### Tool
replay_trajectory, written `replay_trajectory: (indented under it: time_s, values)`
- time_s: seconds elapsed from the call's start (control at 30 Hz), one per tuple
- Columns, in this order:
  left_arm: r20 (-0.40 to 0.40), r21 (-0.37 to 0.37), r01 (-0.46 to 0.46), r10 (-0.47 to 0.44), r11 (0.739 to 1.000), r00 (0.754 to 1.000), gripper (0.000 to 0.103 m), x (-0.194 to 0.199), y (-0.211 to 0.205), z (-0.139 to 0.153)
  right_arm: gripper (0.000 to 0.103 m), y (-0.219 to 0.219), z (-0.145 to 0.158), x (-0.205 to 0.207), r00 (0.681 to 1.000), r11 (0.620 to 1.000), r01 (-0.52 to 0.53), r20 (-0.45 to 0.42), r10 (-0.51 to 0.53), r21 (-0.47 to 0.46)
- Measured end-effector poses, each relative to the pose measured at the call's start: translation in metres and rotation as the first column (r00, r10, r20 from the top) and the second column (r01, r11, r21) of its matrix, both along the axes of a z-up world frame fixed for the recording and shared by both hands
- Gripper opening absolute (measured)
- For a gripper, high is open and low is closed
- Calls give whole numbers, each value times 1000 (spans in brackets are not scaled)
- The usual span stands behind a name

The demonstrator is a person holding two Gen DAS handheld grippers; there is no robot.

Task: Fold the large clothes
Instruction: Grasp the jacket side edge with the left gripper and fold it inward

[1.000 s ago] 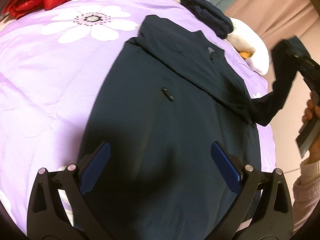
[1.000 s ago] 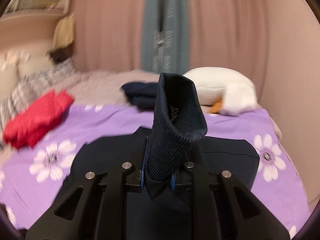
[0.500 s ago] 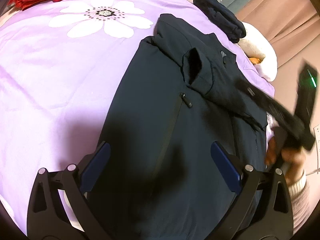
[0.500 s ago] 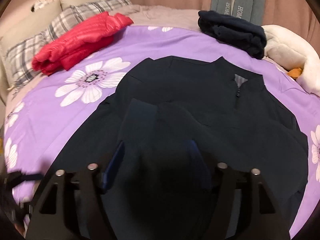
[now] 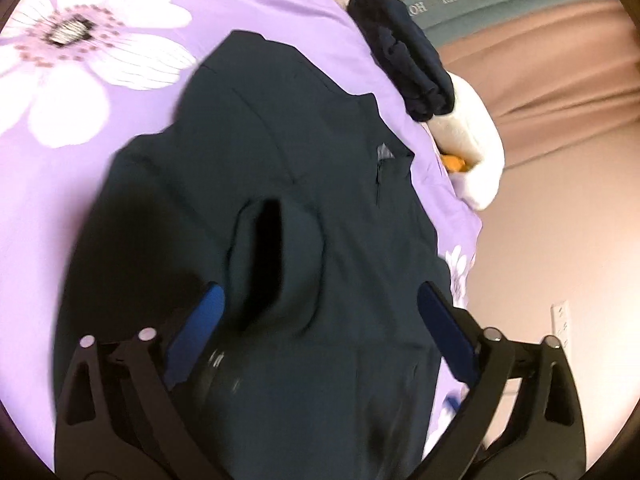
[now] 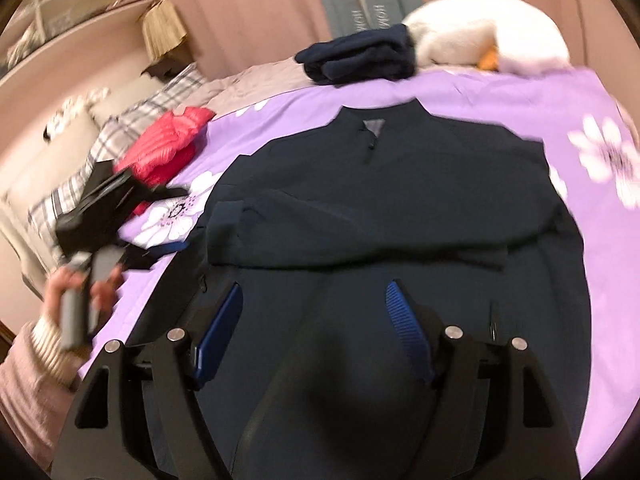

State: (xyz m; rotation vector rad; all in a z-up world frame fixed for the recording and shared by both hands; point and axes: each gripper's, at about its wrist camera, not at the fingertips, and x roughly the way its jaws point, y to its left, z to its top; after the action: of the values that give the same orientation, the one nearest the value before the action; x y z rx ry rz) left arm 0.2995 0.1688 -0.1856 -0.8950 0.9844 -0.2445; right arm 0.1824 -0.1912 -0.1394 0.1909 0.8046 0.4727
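Red puffer jacket (image 6: 168, 144), folded navy garment (image 6: 360, 58), perhaps a white plush toy (image 6: 488, 40), on purple floral bedspread (image 6: 520, 96)

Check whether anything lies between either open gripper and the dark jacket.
Nothing visible does. Both the left gripper and right gripper hang open directly over the jacket, with one sleeve already folded across its chest.

A home bedroom: a bed (image 6: 520, 96) with a purple flowered cover, plaid pillows (image 6: 120, 128) at its head, pink curtains (image 6: 248, 8) behind, a white plush toy (image 6: 480, 40), and folded clothes (image 6: 356, 58) stacked on the bedding
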Motion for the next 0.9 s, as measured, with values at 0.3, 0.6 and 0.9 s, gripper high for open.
replay_trajectory:
  time_s: [0.3, 0.6, 0.9]
  values:
    - [-137, -62, 10, -18, 998, 990, 14, 49, -15, -35, 75, -26, -11, -5, 998, 998, 54, -20, -54, 23]
    - [284, 176, 30, -80, 984, 955, 3, 80, -22, 93, 75, -34, -7, -2, 996, 996, 89, 4, -89, 27]
    - [-24, 170, 117, -115, 978, 993, 6, 64, 11, -34, 75, -40, -25, 9, 991, 993, 119, -63, -117, 23]
